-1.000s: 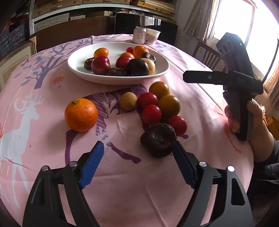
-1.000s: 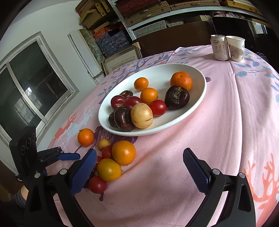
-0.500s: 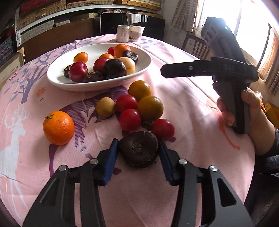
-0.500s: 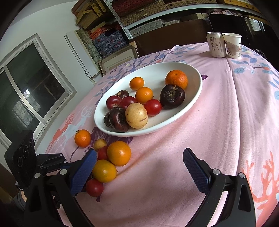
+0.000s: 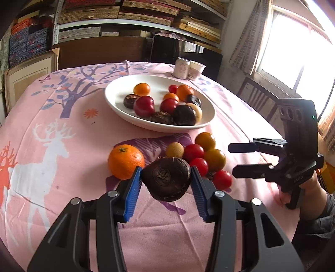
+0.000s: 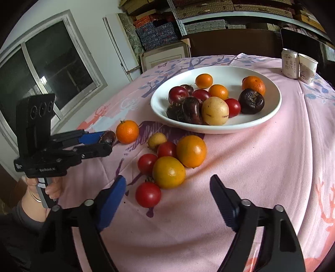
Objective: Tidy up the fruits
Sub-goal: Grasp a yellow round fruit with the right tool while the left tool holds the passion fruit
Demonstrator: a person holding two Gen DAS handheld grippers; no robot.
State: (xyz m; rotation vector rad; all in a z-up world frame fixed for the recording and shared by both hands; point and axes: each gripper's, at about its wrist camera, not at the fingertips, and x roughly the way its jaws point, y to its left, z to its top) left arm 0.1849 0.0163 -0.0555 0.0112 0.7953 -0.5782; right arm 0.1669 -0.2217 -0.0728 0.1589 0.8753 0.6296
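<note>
Dark fruit (image 5: 166, 179): pinched in your left claw (image 5: 165, 184), lifted above the bench (image 5: 62, 177).
Right claw (image 6: 167, 200): wide, empty.
Next: carry steadily over the white bowl (image 5: 117, 104) rim, release low.

Pink tablecloth (image 5: 62, 129) with white deer, tree print under claws. Can (image 6: 289, 65) and paper cup (image 6: 307, 68) touching, far ahead of claws, beyond dish. Wooden chair (image 5: 259, 100) ahead-right of left claw. Shelves (image 5: 136, 14) with woven boxes far ahead. Window (image 6: 52, 71) left of right claw.
</note>
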